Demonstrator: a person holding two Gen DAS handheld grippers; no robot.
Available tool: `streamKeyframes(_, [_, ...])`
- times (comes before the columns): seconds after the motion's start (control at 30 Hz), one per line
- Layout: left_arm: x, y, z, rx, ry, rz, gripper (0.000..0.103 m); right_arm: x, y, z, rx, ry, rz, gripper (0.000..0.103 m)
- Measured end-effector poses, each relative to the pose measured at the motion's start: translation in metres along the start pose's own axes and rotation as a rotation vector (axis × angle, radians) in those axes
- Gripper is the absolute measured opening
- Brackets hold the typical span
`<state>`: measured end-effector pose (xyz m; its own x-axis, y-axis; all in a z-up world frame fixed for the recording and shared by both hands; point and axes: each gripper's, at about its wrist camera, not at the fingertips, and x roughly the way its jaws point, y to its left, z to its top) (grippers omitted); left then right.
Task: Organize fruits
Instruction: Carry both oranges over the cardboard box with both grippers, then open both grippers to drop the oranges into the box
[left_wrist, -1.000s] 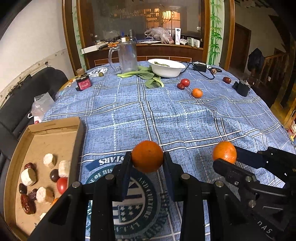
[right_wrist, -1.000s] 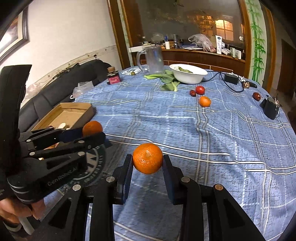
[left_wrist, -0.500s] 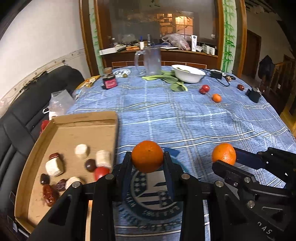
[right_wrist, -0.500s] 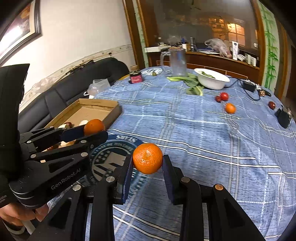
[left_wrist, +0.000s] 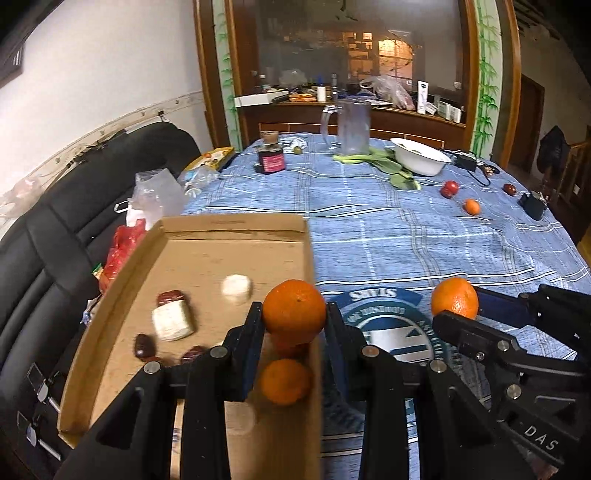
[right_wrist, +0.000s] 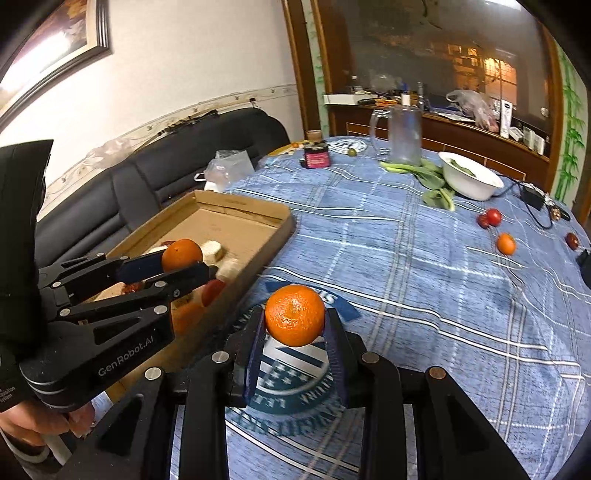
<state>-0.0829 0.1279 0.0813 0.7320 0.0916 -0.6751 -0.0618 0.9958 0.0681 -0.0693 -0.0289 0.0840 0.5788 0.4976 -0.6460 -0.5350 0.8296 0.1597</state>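
Observation:
My left gripper (left_wrist: 294, 317) is shut on an orange (left_wrist: 294, 311) and holds it above the right wall of the cardboard box (left_wrist: 236, 221). The box holds white chunks, dark dates, a red fruit and another orange (left_wrist: 284, 382) under the gripper. My right gripper (right_wrist: 295, 325) is shut on a second orange (right_wrist: 294, 314) above the blue tablecloth's round emblem (right_wrist: 295, 373), right of the box (right_wrist: 258, 210). In the right wrist view the left gripper (right_wrist: 184, 264) with its orange (right_wrist: 181, 254) hangs over the box. In the left wrist view the right gripper's orange (left_wrist: 454, 297) shows at right.
Far across the table lie a small orange (right_wrist: 505, 243), red fruits (right_wrist: 493, 216), a dark date (right_wrist: 571, 240), greens (right_wrist: 424, 171), a white bowl (right_wrist: 471, 177), a glass mug (right_wrist: 404, 134) and a jar (right_wrist: 316, 155). A black sofa (right_wrist: 166, 177) stands left of the table.
Both grippers have moved left with their oranges. The left one now hangs over the box's right wall, and the box fills more of its view.

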Motion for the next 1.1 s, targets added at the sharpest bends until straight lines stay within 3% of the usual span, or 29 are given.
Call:
streamKeyframes(0.53, [0.003, 0.076, -0.02, -0.098, 0.082, 0.013, 0.032, 0.059, 0.06, 0.035, -0.124, 0.062, 0.104, 0.036])
streamKeyframes(1.03, [0.015, 0.088, -0.031, -0.091, 0.138, 0.054, 0.032, 0.125, 0.092, 0.045, -0.183, 0.145, 0.173, 0.036])
streamKeyframes(1.1, [0.016, 0.088, -0.032, -0.089, 0.137, 0.065, 0.039, 0.126, 0.092, 0.045, -0.188, 0.145, 0.178, 0.037])
